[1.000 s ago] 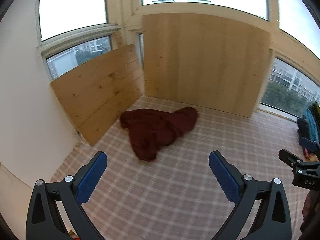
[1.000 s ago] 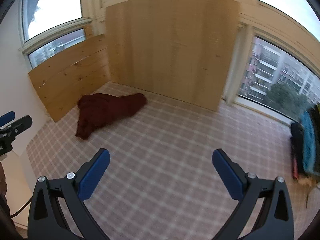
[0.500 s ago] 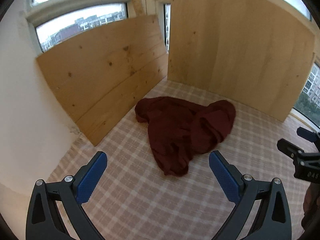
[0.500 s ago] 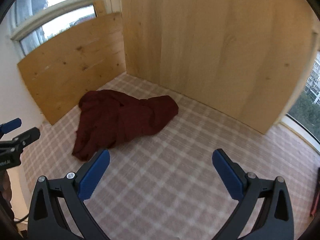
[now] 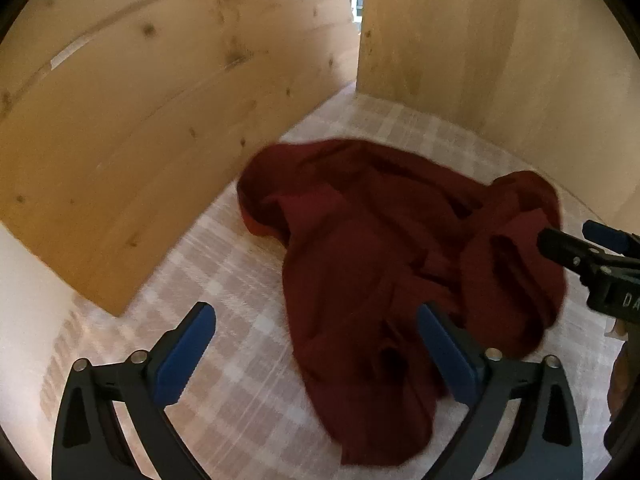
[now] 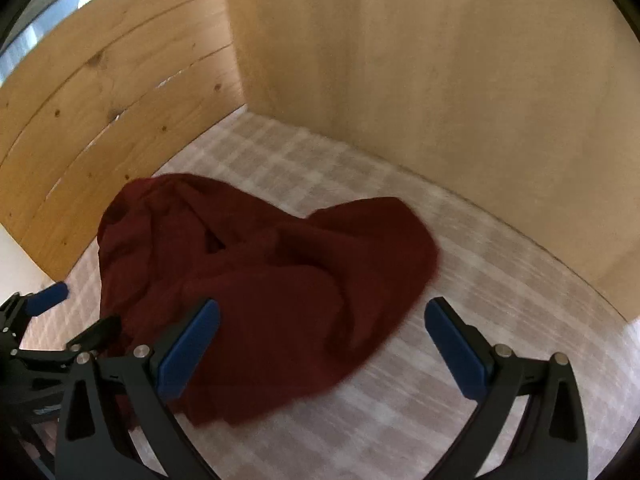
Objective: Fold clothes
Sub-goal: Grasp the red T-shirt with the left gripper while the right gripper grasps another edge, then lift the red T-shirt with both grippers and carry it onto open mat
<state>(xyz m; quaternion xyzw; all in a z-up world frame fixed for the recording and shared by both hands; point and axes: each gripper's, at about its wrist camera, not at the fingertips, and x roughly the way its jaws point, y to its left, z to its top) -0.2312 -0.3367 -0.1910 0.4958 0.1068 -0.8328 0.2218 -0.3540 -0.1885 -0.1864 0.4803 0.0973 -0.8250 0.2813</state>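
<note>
A crumpled dark red garment [image 5: 392, 248] lies in a heap on the checked cloth, near the corner of two wooden boards. It also shows in the right wrist view [image 6: 264, 280]. My left gripper [image 5: 316, 344] is open and empty, just above the garment's near left edge. My right gripper [image 6: 320, 340] is open and empty, over the garment's near right part. The right gripper shows at the right edge of the left wrist view [image 5: 592, 264], and the left gripper at the left edge of the right wrist view [image 6: 44, 344].
A pink and white checked cloth [image 5: 224, 280] covers the surface. A low wooden board [image 5: 140, 128] stands at the left and a taller one [image 6: 420, 80] at the back, meeting close behind the garment. A white wall [image 5: 24, 320] is at the left.
Both grippers have moved forward and down towards the garment, which now fills much more of each view. Both stay open. The garment has not moved.
</note>
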